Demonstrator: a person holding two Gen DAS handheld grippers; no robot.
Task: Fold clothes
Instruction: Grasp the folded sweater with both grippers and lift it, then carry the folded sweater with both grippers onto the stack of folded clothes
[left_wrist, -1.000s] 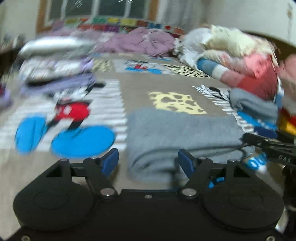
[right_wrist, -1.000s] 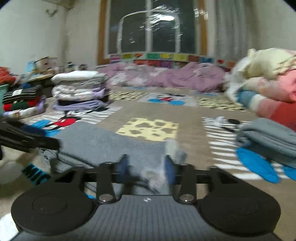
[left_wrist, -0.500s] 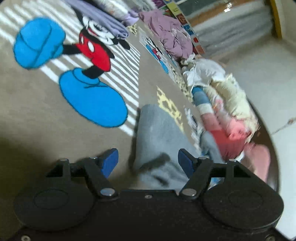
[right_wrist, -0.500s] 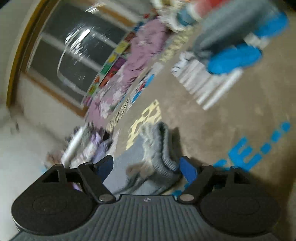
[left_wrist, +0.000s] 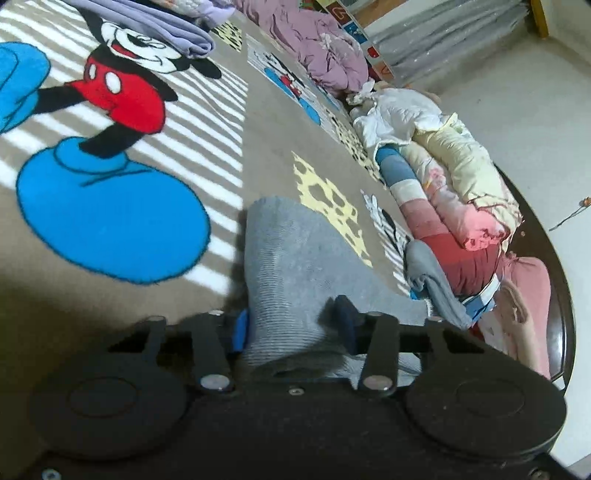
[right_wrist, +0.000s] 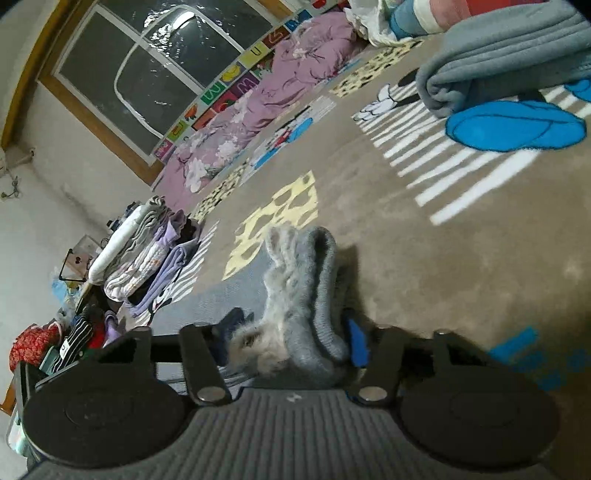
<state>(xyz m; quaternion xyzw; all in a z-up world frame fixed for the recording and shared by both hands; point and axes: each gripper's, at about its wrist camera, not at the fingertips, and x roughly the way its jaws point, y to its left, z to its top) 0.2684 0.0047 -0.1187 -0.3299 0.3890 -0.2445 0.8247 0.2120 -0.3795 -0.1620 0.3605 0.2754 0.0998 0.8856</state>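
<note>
We have the left gripper (left_wrist: 291, 325) clamped on one end of the folded grey sweater (left_wrist: 295, 251) and the right gripper (right_wrist: 291, 339) pinching the opposite end, fuzzy lining and all. It lies on the cartoon rug (left_wrist: 110, 221), and gripping both ends should keep the folds together when we lift it, probably toward the folded stack (right_wrist: 147, 251).

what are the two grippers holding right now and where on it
Both hold the folded grey sweater. The left gripper is shut on its near edge; the right gripper is shut on the stacked layers at its end with the fuzzy trim.
</note>
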